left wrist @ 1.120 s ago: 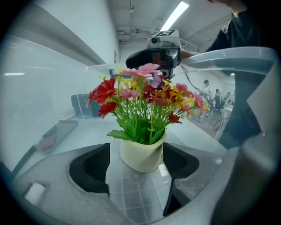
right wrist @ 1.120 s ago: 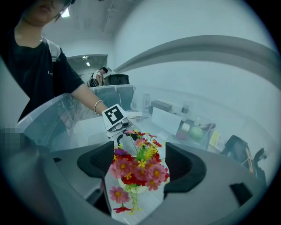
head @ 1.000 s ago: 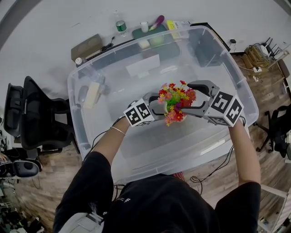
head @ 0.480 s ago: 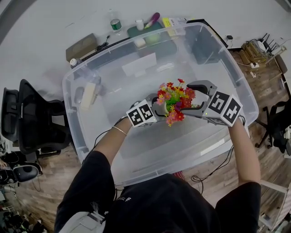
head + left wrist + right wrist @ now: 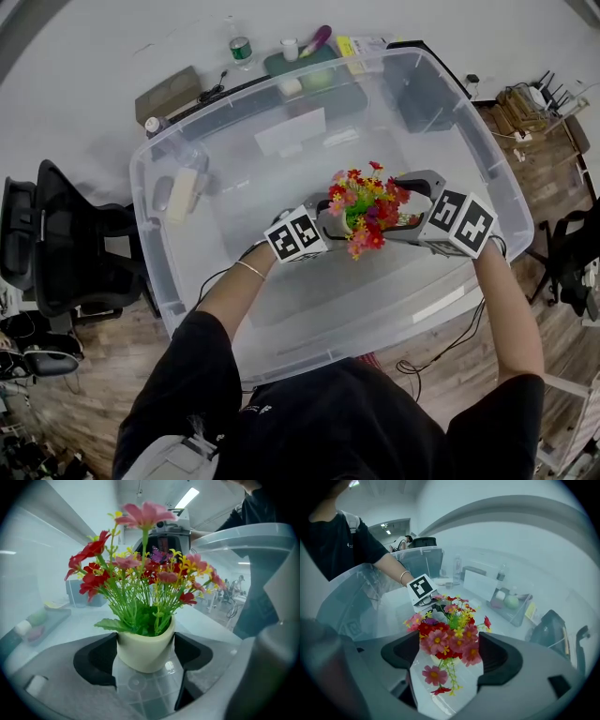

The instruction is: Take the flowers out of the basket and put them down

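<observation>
**Flowers in the tub: left has the pot, right is open over the blooms**

Wood floor (image 5: 84,375) round a white bench (image 5: 103,56). A big clear plastic tub (image 5: 375,314) fills the middle of the head view, and I can't tell what carries it.

- Nearest is a person in a black top with both forearms reaching into the tub and a thin bracelet (image 5: 246,270) on the left wrist.
- Left hand-held gripper (image 5: 145,656): jaws stand wide, with both pads against the sides of the cream pot (image 5: 140,641). It's a grip, and the pot is upright. Can't tell if the pot base sits on the tub floor or is just off it.
- Right hand-held gripper (image 5: 449,656): comes in from the opposite side, angled down at the blooms. Its jaws have just been opening and are now wide. Red and pink blossoms stand between the pads, but nothing is clamped.
- Flowers (image 5: 364,208): red, pink and yellow heads on green stems, seated in the pot. They're inside the tub near its middle, between the two hand-held grippers.
- A white sheet (image 5: 292,131) shows through the tub past the flowers; can't tell if it's inside or underneath.
- On the bench behind the tub, left to right: brown box (image 5: 169,94), green-label bottle (image 5: 242,49), dark tray (image 5: 300,67) with small items.
- A black office chair (image 5: 56,244) stands on the floor, left of the tub
</observation>
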`<state>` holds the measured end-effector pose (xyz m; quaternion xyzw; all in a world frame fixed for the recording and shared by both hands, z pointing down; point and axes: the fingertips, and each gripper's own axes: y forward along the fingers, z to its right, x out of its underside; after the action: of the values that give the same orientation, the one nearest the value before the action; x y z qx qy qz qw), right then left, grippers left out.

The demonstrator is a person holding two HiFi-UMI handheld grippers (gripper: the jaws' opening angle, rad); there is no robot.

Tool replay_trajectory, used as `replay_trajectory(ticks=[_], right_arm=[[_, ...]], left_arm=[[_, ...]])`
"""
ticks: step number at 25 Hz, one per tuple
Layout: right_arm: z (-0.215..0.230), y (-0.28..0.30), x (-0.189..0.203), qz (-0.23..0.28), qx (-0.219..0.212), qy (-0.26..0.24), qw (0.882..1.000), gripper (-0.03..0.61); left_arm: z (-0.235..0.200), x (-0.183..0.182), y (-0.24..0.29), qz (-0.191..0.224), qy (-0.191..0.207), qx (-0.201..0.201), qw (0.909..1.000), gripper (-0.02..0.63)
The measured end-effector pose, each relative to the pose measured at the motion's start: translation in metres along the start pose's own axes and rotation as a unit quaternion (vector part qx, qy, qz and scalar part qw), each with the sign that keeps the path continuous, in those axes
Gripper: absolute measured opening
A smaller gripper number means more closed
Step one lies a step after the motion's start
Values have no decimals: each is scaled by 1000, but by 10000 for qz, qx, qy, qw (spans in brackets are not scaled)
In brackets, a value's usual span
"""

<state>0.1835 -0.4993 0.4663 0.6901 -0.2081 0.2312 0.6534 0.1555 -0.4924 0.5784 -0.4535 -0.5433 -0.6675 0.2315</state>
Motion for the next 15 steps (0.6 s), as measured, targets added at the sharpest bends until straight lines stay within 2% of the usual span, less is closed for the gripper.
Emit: replay_trajectory(ticks=[5, 11, 15], right_arm=[[-6, 5, 8, -354, -109, -74, 9993, 394], [2, 15, 39, -1304, -268, -578, 9894, 411], [4, 23, 53, -1513, -381, -542, 9863, 422]], left_arm=[[0, 1, 0, 6, 9, -6, 10000, 370], [-1, 0, 0, 17, -33, -27, 10000, 370], [0, 0, 0, 30, -41, -40, 10000, 370]])
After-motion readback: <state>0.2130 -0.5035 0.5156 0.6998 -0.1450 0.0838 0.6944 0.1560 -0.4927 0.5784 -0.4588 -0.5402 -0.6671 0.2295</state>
